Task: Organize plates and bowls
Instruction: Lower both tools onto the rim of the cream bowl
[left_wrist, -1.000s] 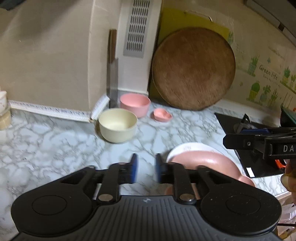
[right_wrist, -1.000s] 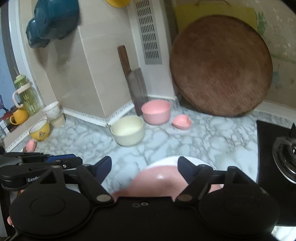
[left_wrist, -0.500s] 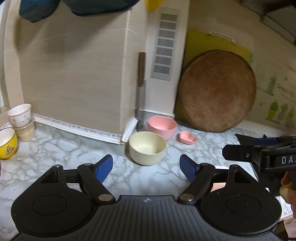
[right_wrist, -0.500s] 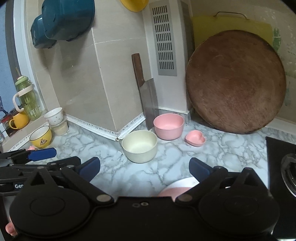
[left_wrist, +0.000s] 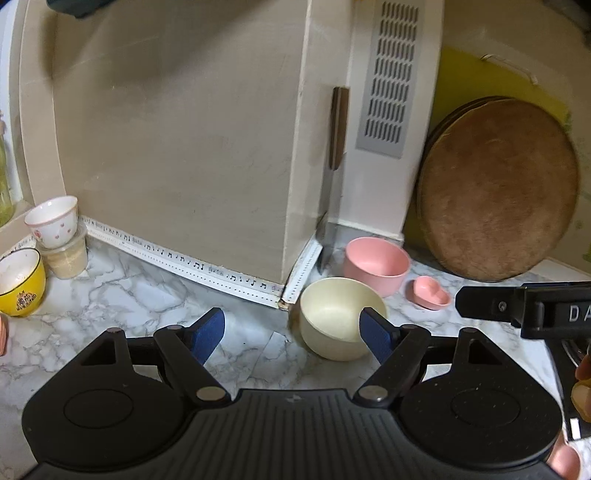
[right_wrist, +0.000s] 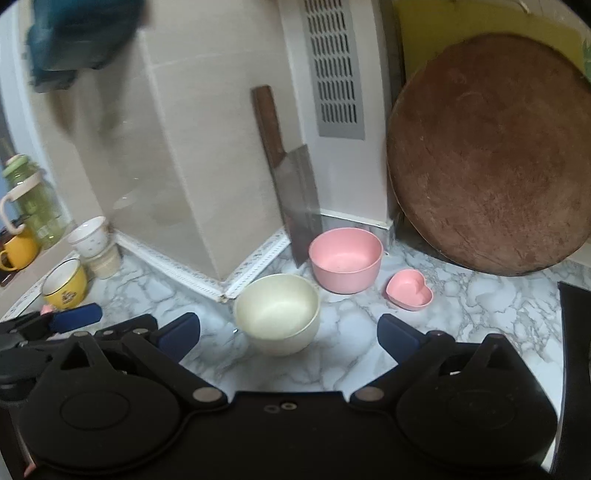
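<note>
Sitting upright at mid-frame, mouths up, are the cream bowl, pink bowl and heart dish. Both the left gripper and right gripper are spread wide, holding nothing. Only the right view shows the green bottle.

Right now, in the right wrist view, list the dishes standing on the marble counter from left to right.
yellow mug → white cup stacked on a small tub → cream bowl → pink bowl → heart-shaped pink dish
</note>
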